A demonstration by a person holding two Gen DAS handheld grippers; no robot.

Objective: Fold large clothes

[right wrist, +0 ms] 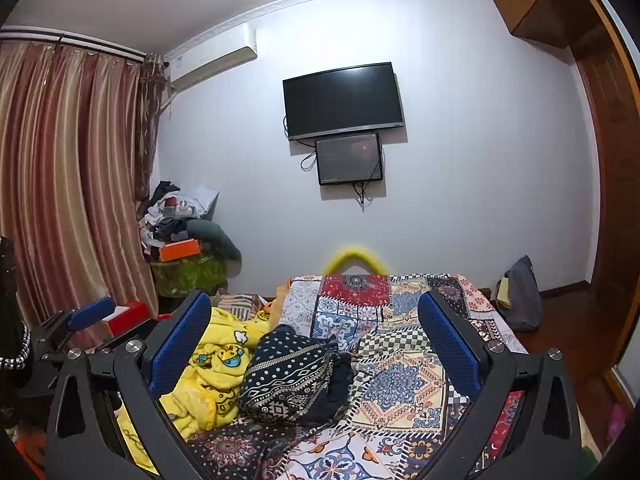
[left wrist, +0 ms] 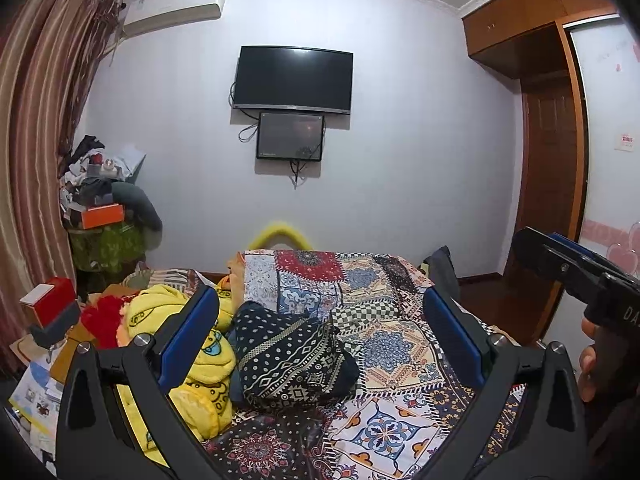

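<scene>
— Two grippers are showing, and both are standing with their fingers spread wide, clasping nothing. The left gripper [left wrist: 320, 336] is framing the lower middle of its own view; the right gripper [right wrist: 316, 340] is doing the same in its view. Each is carrying two flat blue pads with a fine dotted texture on black angular arms.

— And the clothes?

— One dark navy garment [left wrist: 292, 356] is lying bunched in a soft mound at centre frame, printed with white dots and geometric bands. In the right wrist view it is sitting between the blue pads [right wrist: 180, 344], untouched. Just left of it, touching, one fluffy yellow garment [left wrist: 200, 360] with cartoon prints is sprawling in rumpled folds.

— What are they lying on?

— One patchwork bedspread [left wrist: 384, 344], flat woven cloth in red, blue, cream and checkered squares, is filling the lower right of the frame.

— Anything else?

— Two dark rectangular screens are hanging at upper centre: a large television [left wrist: 294, 80] and a smaller monitor [left wrist: 290, 136] directly beneath it. Striped, glossy curtains [right wrist: 68, 176] are falling in vertical pleats along the left edge. One white air conditioner [left wrist: 176, 6] is sitting at upper left. A person's hand [left wrist: 592, 364] is gripping the right gripper's handle at the right edge of the left wrist view.
</scene>
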